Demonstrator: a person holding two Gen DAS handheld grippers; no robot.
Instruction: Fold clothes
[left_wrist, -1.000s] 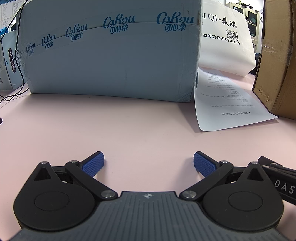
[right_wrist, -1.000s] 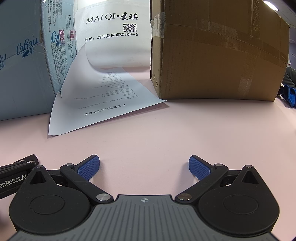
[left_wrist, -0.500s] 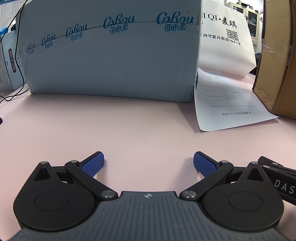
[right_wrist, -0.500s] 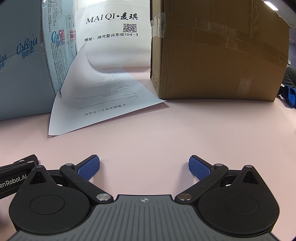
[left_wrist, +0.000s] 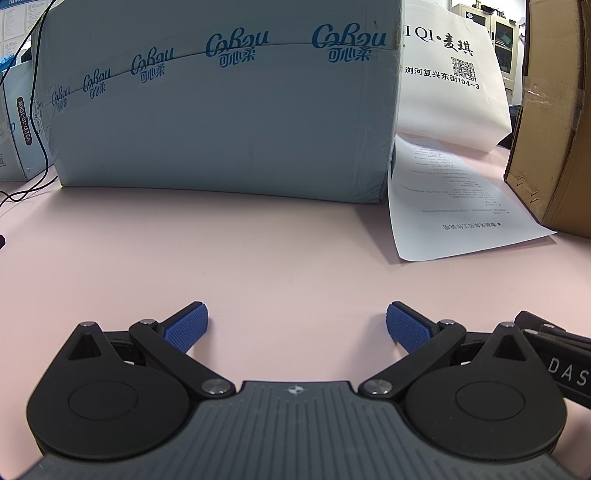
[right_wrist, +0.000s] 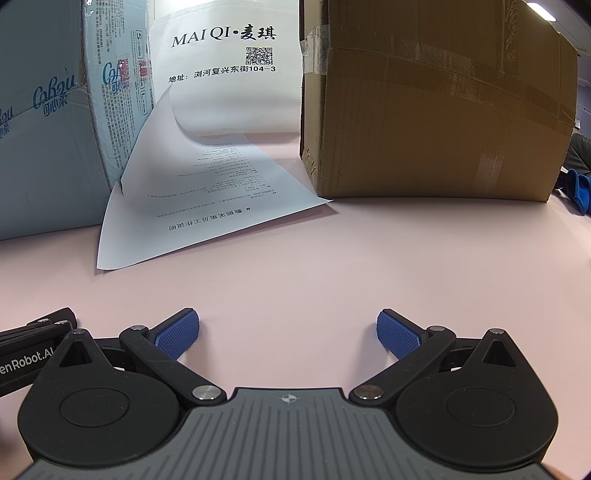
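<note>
No clothing shows in either view. My left gripper rests low over the pink table, open, with nothing between its blue pads. My right gripper sits just to its right on the same table, also open and empty. Part of the right gripper's black body appears at the lower right of the left wrist view. The left gripper's black body shows at the lower left of the right wrist view.
A big pale blue carton stands across the back left. A brown cardboard box stands at the back right. Between them lie a printed sheet and a white bag. A black cable hangs far left. Blue cloth peeks in far right.
</note>
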